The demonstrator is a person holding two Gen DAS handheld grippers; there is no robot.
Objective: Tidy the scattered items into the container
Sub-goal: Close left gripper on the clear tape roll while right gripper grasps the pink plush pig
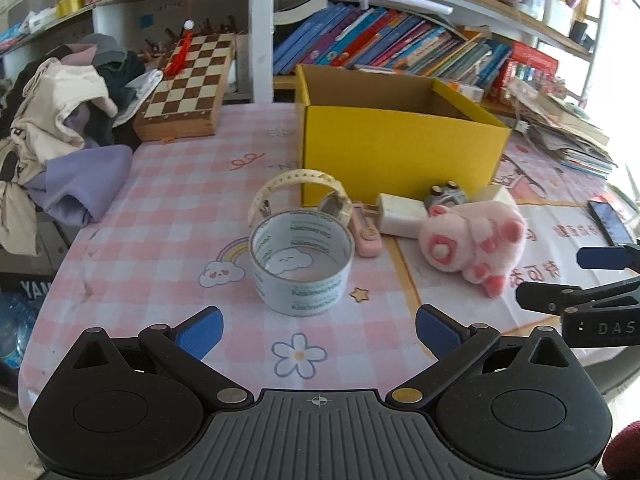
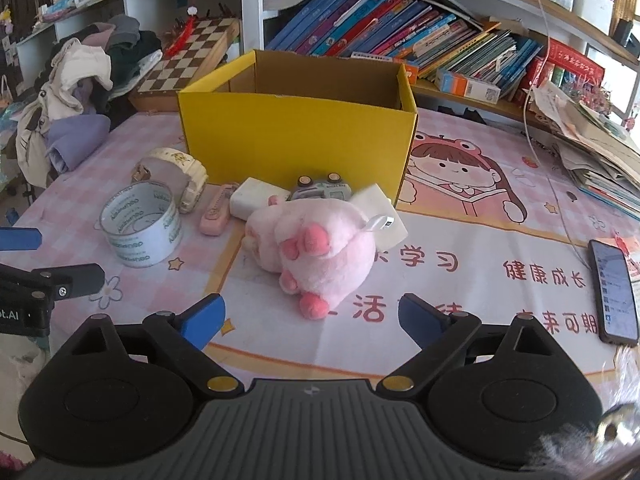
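Note:
An open yellow cardboard box stands on the pink checked tablecloth. In front of it lie a clear tape roll, a cream watch, a small pink device, a white charger, a small toy car and a pink plush toy. My left gripper is open and empty just short of the tape roll. My right gripper is open and empty just short of the plush.
A phone lies at the right. A pile of clothes and a chessboard box sit at the back left. Book shelves run behind; stacked papers lie at the right.

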